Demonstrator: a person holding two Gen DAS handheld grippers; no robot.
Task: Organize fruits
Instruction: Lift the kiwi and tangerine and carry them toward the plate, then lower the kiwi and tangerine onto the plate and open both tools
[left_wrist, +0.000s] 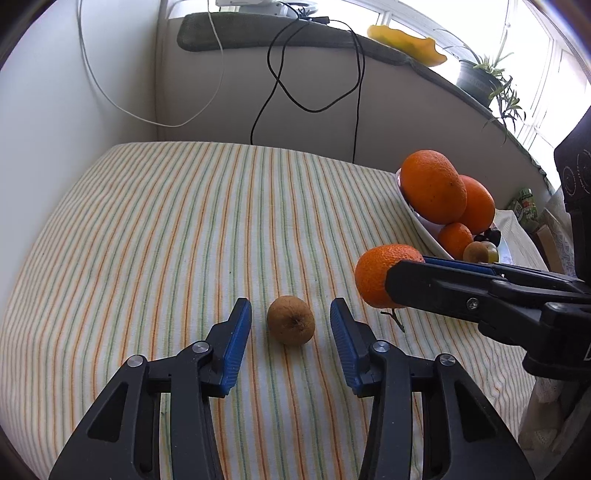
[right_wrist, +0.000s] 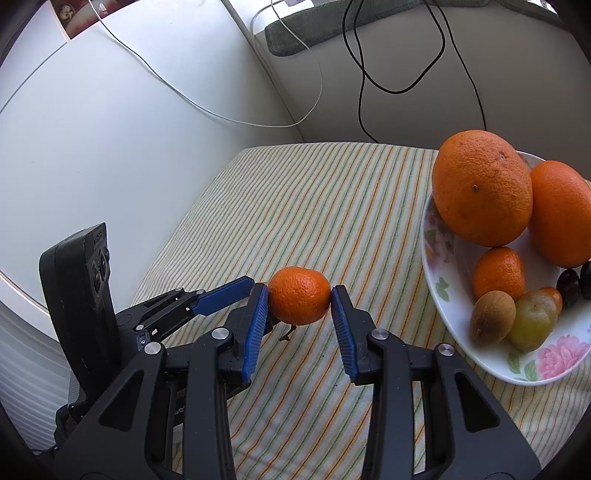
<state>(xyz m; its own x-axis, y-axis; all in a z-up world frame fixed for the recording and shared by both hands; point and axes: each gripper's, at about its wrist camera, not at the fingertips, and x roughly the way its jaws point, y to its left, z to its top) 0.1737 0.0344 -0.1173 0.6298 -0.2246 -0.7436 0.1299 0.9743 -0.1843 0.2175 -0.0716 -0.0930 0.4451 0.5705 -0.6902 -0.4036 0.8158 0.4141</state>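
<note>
- The left claw (left_wrist: 291, 326) stands wide, its blue pads either side of a small brown fruit (left_wrist: 291, 320) that rests on the striped cloth (left_wrist: 184, 229) of the table; neither pad touches it.
- The right claw (right_wrist: 299, 298) is narrowed onto a mandarin (right_wrist: 299, 295), both pads pressed against its sides. The left wrist view shows the same mandarin (left_wrist: 384, 275) gripped at the claw's tip; whether it is clear of the cloth I cannot tell for sure.
- Just under the mandarin a small stalk (right_wrist: 286, 334) lies on the cloth.
- Farther off, to the right, stands the flowered plate (right_wrist: 439, 258), already carrying two big oranges (right_wrist: 482, 188), a smaller mandarin, a brown fruit, a greenish one and some dark ones.
- Judgement: the step in hand is gathering the loose fruit onto the plate; two pieces remain off it, one gripped and one framed for a grip.
- The next move likely calls for carrying the mandarin over the near rim and setting it in a free gap, low enough not to nudge the stacked oranges.
- The left claw would need to close gently and centred, since the round brown fruit could roll away.
</note>
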